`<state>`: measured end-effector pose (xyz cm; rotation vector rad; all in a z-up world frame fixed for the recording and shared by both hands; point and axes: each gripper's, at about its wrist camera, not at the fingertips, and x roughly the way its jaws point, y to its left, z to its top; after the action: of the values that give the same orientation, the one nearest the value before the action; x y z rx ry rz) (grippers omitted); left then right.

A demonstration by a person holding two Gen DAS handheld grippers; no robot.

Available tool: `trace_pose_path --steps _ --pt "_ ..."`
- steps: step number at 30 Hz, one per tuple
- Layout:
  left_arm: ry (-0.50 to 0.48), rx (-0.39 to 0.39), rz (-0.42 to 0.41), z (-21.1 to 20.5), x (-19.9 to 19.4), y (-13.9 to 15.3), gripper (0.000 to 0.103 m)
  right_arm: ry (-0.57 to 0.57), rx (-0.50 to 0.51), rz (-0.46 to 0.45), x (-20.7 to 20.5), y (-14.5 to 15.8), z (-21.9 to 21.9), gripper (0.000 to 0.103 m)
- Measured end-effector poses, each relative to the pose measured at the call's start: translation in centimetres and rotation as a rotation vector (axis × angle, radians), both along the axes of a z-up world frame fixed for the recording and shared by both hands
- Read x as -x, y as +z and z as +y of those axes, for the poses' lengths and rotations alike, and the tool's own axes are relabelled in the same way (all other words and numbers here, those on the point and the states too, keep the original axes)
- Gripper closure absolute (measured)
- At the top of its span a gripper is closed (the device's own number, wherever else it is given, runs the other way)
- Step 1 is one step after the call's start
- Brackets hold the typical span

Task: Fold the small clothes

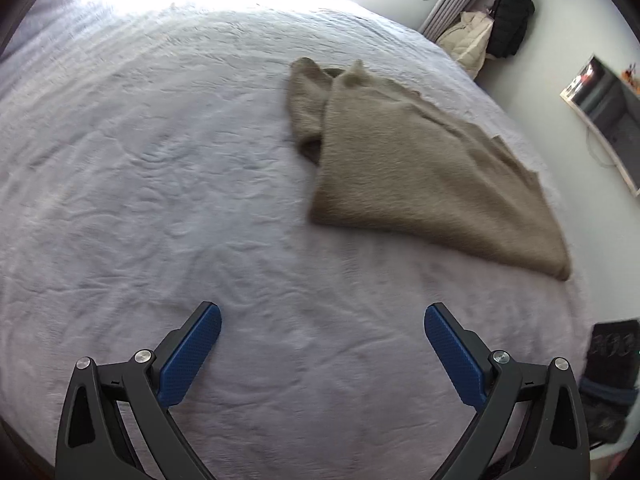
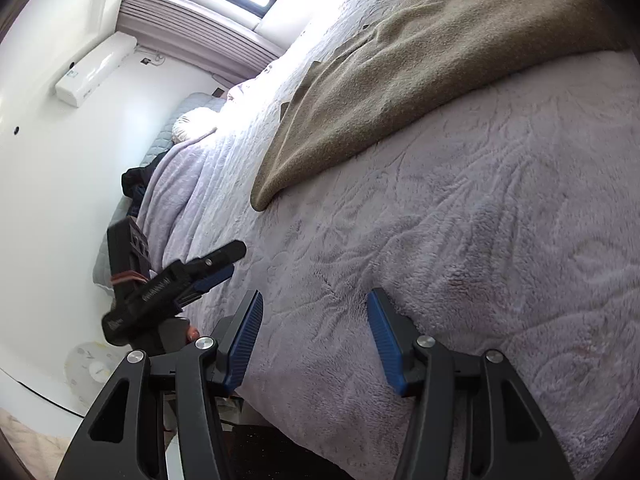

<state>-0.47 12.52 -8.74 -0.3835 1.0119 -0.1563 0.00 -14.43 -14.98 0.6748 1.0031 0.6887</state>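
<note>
The brown knit garment (image 1: 416, 168) lies flat on the pale fleece bedspread (image 1: 160, 200), partly folded, with a bunched end on its far side and one pointed corner trailing toward the near edge of the bed.

From the left gripper (image 1: 322, 320) the garment sits ahead and off to the right, well apart from the fingertips; its jaws stand wide, nothing between them.

From the right gripper (image 2: 316, 300) the garment (image 2: 420, 80) lies ahead and slightly right, its rounded near corner clear of the fingertips; these jaws stand about half apart, over bare bedspread (image 2: 480, 240) and empty.

The garment's long axis runs diagonally away from both grippers. Judgement: its near corner lies closer to the right gripper, so the next grasp probably falls to that hand.
</note>
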Motion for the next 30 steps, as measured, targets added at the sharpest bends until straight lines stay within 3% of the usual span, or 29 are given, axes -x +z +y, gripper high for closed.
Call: trace_pose_path --steps 6,9,14,19,24,26,30 --pt "-0.026 0.302 0.006 -0.9 -3.0 0.0 0.001 0.000 -0.025 0.005 0.2 -0.4 -0.6 0.045" --pt "-0.041 0.384 0.016 -2.2 -4.9 -0.5 0.001 0.003 -0.023 0.004 0.3 -0.5 -0.8 0.045" --pt "-0.031 0.362 -0.010 -4.1 -7.5 -0.9 0.001 0.009 -0.028 0.008 0.3 -0.7 -1.1 0.045" --pt "0.009 0.278 -0.047 -4.8 -10.0 0.0 0.001 0.015 -0.030 0.012 0.2 -0.9 -1.3 0.045" --pt "0.043 0.203 -0.178 -5.7 -10.4 3.0 0.002 0.021 -0.041 0.008 0.0 -0.7 -1.5 0.045" --pt "0.065 0.161 -0.148 -6.0 -10.7 2.3 0.011 0.024 -0.050 0.015 -0.2 -0.7 -1.6 0.045" --pt "0.124 0.127 -0.021 -5.5 -11.9 -0.9 0.038 0.034 -0.052 0.018 -0.5 0.0 -2.3 0.045"
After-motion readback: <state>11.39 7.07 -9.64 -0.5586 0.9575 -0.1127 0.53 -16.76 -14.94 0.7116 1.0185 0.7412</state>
